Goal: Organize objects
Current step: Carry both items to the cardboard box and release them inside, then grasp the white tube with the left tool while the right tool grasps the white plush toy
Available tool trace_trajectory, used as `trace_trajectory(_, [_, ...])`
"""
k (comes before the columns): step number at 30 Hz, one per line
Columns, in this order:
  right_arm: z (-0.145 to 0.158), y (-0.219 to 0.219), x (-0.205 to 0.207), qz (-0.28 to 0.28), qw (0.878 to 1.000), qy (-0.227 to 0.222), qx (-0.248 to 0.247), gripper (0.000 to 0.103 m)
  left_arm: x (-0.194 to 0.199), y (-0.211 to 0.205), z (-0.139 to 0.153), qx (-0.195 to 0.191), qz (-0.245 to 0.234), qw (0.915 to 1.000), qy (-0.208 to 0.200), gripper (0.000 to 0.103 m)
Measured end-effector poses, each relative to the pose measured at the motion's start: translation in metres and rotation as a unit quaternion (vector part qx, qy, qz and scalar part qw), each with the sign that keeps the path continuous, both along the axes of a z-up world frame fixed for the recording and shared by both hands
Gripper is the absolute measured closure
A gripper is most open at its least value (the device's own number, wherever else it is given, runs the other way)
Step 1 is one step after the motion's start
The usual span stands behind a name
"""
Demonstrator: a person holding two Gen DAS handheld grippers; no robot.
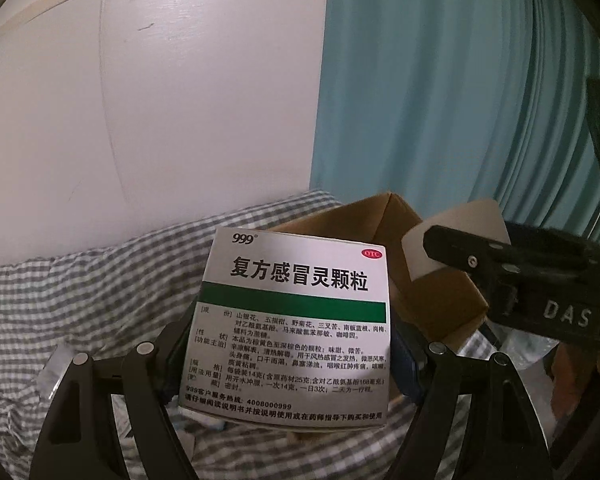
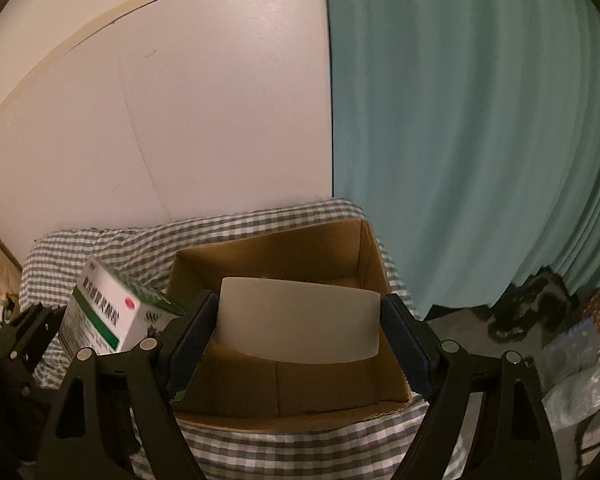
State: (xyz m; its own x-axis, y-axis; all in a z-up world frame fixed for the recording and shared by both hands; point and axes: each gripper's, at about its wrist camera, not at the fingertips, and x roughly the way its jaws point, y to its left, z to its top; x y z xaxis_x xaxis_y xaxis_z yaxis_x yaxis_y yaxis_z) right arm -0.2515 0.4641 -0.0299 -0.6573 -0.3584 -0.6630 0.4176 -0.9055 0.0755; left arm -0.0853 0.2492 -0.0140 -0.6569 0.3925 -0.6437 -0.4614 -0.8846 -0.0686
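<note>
My left gripper (image 1: 292, 344) is shut on a white and green medicine box (image 1: 296, 320) with Chinese print, held up just left of an open brown cardboard box (image 1: 440, 304). The medicine box also shows in the right wrist view (image 2: 112, 312), with the left gripper (image 2: 24, 332) below it. My right gripper (image 2: 300, 320) is shut on a plain white box (image 2: 300, 320) and holds it over the cardboard box (image 2: 340, 248). In the left wrist view the right gripper (image 1: 432, 240) and its white box (image 1: 460, 224) are at the right.
The cardboard box rests on a grey checked bed sheet (image 2: 260, 440). A white wall (image 1: 140, 120) and a teal curtain (image 2: 460, 140) stand behind. Dark clutter and bags (image 2: 540, 312) lie on the floor at the right.
</note>
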Motion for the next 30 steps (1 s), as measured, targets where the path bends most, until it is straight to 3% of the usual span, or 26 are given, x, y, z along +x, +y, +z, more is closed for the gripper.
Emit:
trace_trajectory(2, [-0.001, 0.006, -0.003, -0.007, 1.0, 0.0, -0.019, 0.017, -0.003, 0.003, -0.001, 0.005, -0.004, 1.0, -0.004, 0.021])
trace_trajectory(3, [0.0, 0.009, -0.004, -0.012, 0.999, 0.001, -0.034, 0.013, -0.004, 0.005, 0.0, 0.007, -0.005, 0.9999, -0.007, 0.021])
trace_trajectory(4, [0.001, 0.011, -0.004, -0.014, 0.999, 0.0, -0.045, 0.002, -0.005, 0.006, 0.0, 0.007, -0.006, 0.9999, -0.007, 0.02])
trace_trajectory(5, [0.003, 0.014, -0.004, -0.017, 0.998, -0.003, -0.057, 0.0, -0.004, 0.007, 0.002, 0.005, -0.007, 0.9999, -0.006, 0.018])
trace_trajectory(8, [0.011, 0.021, -0.001, -0.015, 0.997, -0.006, -0.072, 0.0, -0.019, 0.005, 0.002, -0.009, 0.004, 0.9999, -0.002, 0.003])
trace_trajectory(16, [0.029, 0.022, 0.018, -0.034, 0.999, 0.005, -0.037, 0.0, -0.013, -0.034, 0.038, 0.014, 0.031, 0.9994, 0.004, 0.001])
trace_trajectory(21, [0.048, 0.018, 0.052, -0.042, 0.998, 0.042, -0.023, 0.0, -0.002, -0.072, 0.067, 0.031, 0.049, 0.9981, 0.019, 0.0])
trace_trajectory(24, [0.05, 0.021, 0.077, -0.058, 0.997, 0.055, -0.02, 0.0, 0.011, -0.092, 0.077, 0.011, 0.063, 0.9974, 0.035, 0.0])
trace_trajectory(30, [0.048, -0.01, 0.12, -0.004, 0.998, 0.068, 0.004, 0.0, 0.038, -0.179, 0.065, -0.045, 0.109, 0.9917, 0.051, 0.0])
